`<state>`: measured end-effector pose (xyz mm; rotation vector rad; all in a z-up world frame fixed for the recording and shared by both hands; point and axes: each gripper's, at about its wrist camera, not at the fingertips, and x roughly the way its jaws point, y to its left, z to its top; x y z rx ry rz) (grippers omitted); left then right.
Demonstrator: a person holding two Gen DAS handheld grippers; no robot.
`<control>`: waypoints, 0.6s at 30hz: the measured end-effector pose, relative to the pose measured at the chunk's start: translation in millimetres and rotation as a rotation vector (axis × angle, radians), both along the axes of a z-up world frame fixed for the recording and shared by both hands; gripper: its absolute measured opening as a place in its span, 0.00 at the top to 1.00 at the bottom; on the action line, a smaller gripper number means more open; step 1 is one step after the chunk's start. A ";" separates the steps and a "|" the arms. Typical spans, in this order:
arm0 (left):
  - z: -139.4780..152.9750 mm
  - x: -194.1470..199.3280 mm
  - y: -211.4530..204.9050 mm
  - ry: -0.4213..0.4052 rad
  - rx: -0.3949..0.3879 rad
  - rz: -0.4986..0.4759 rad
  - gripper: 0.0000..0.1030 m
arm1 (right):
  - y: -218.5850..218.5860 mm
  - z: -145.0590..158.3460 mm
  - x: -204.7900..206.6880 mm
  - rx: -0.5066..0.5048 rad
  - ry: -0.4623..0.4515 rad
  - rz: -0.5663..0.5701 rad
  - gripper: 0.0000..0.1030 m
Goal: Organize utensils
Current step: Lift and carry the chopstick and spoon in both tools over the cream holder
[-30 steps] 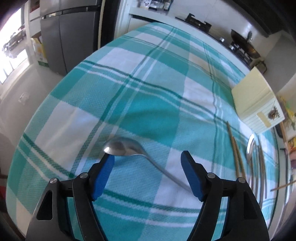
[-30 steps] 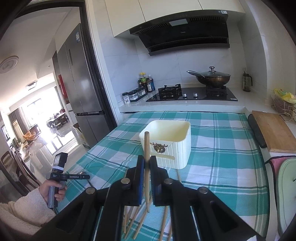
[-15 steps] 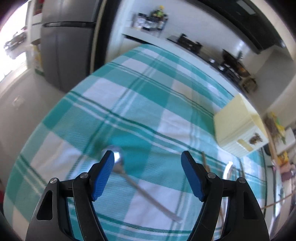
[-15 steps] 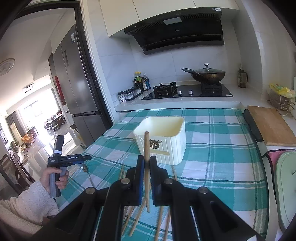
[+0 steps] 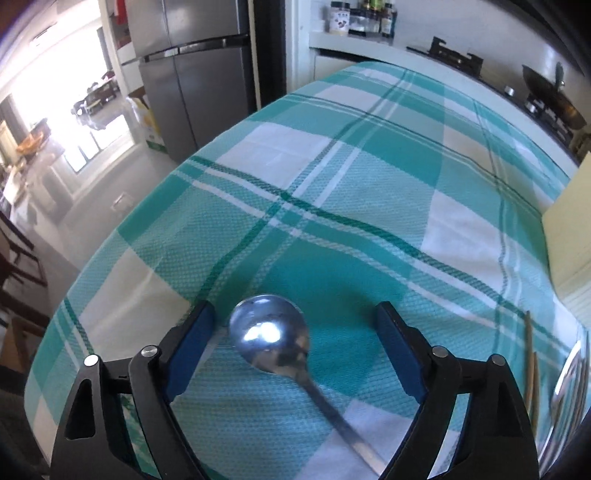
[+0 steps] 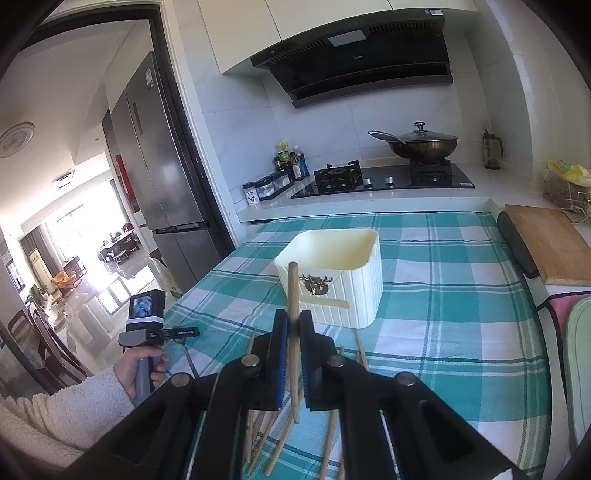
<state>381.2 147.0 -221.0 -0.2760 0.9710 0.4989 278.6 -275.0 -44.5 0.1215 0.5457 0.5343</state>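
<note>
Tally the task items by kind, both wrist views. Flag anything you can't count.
Spoon: 1, between the open left tongs; blurred metal at that view's right edge is not counted.
Held chopstick: 1, in the shut right tongs.
Loose chopsticks: at least 4, partly hidden by the tongs.
Bin: 1.
Total: at least 7.

Far ahead of the right tongs stands a white-tiled wall [image 6: 332, 125] with a black range hood [image 6: 354, 62] under cream cabinets [image 6: 314, 26]. Below it sits a gas hob [image 6: 384, 179] — a lidded wok [image 6: 421, 142] rests on its right burner. To the left rises a grey steel fridge [image 6: 155, 162]. Further left, a bright sunlit room [image 6: 74, 251] opens — glare washes the pale floor [image 5: 88, 177] there.
</note>
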 end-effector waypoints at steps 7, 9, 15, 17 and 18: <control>14.0 -0.3 -10.7 -0.080 -0.085 -0.214 0.93 | -5.2 -1.3 1.9 0.005 0.006 -0.019 0.94; 26.4 -8.9 -16.5 -0.135 -0.093 -0.263 0.93 | -5.3 -1.6 2.9 0.001 0.008 -0.020 0.94; 61.1 -29.2 -37.6 -0.243 -0.081 -0.381 0.94 | -2.2 1.6 0.2 0.000 -0.003 -0.025 0.94; 74.2 -34.5 -41.8 -0.278 -0.094 -0.408 0.94 | -0.8 2.5 -1.3 0.003 -0.004 -0.024 0.94; 80.9 -38.7 -44.7 -0.294 -0.093 -0.420 0.94 | -0.4 3.0 -2.1 0.002 -0.006 -0.024 0.94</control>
